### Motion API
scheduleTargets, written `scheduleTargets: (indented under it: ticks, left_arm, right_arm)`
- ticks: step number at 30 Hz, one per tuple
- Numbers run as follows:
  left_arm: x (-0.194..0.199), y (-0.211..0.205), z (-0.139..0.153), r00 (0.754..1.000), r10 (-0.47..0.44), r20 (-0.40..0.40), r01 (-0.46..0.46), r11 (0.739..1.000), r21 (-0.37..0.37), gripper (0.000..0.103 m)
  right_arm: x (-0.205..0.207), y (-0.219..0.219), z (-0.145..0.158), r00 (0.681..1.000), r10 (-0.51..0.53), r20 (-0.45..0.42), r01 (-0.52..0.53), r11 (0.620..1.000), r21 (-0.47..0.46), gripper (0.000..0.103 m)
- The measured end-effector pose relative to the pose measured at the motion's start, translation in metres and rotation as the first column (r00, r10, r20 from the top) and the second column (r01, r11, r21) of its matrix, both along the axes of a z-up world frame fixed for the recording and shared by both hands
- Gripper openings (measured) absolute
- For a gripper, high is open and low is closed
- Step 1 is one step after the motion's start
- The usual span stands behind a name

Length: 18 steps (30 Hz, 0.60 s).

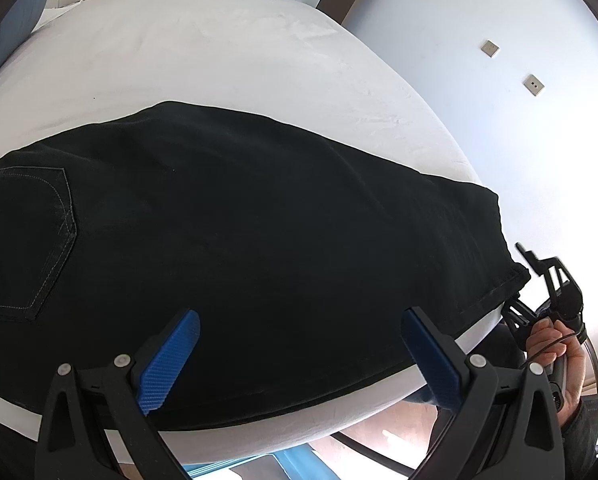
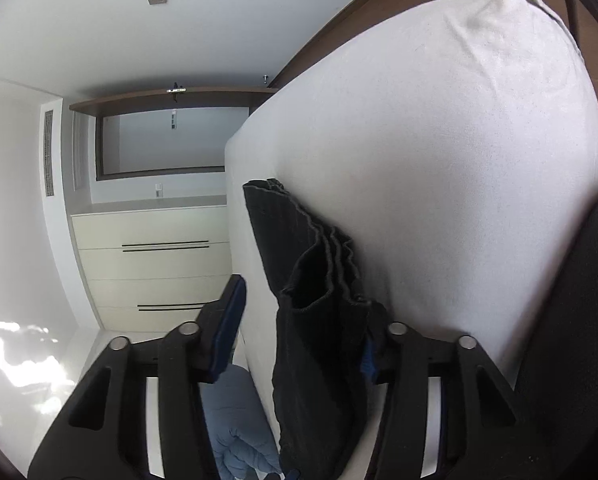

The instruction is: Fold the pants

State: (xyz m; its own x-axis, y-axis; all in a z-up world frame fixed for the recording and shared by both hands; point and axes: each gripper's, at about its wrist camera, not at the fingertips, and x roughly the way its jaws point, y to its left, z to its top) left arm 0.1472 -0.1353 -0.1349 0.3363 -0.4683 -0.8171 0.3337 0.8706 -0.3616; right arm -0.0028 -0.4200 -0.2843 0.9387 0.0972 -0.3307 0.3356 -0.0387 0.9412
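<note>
Black pants (image 1: 239,220) lie flat across the white bed (image 1: 219,48), with a stitched back pocket (image 1: 27,240) at the left and the leg hems at the right. My left gripper (image 1: 301,316) hovers open over the pants' near edge, and nothing is between its blue pads (image 1: 171,360). A hand (image 1: 555,344) holds my right gripper (image 1: 519,280) at the hem corner. In the right wrist view the stacked hems (image 2: 315,264) hang between the fingers of my right gripper (image 2: 307,300). The right pad is behind the cloth. The left pad (image 2: 231,320) stands apart from it.
The mattress side (image 2: 459,160) fills the right of the right wrist view, with a person's dark clothing at the far edge. A cream chest of drawers (image 2: 151,264) stands beyond the bed. A blue quilt (image 2: 235,420) lies low, and a blue pillow (image 1: 15,32) is at the far left corner.
</note>
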Motion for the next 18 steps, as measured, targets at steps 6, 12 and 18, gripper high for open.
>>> scheduleTargets:
  ticks: [6, 12, 18]
  left_arm:
    - [0.011, -0.014, -0.006, 1.000, -0.015, -0.005, 0.015, 1.000, 0.005, 0.102]
    - [0.037, -0.028, -0.030, 0.999, 0.005, -0.042, -0.004, 1.000, 0.014, 0.102]
    - [0.041, -0.028, -0.031, 0.999, 0.015, -0.038, -0.015, 1.000, 0.001, 0.102]
  right_arm:
    - [0.017, -0.004, -0.003, 1.000, 0.017, -0.021, -0.018, 1.000, -0.019, 0.013]
    - [0.027, -0.005, 0.010, 0.994, 0.030, -0.109, -0.042, 0.993, -0.107, 0.010]
    - [0.057, 0.001, 0.038, 0.984, 0.040, -0.172, -0.080, 0.970, -0.229, 0.009]
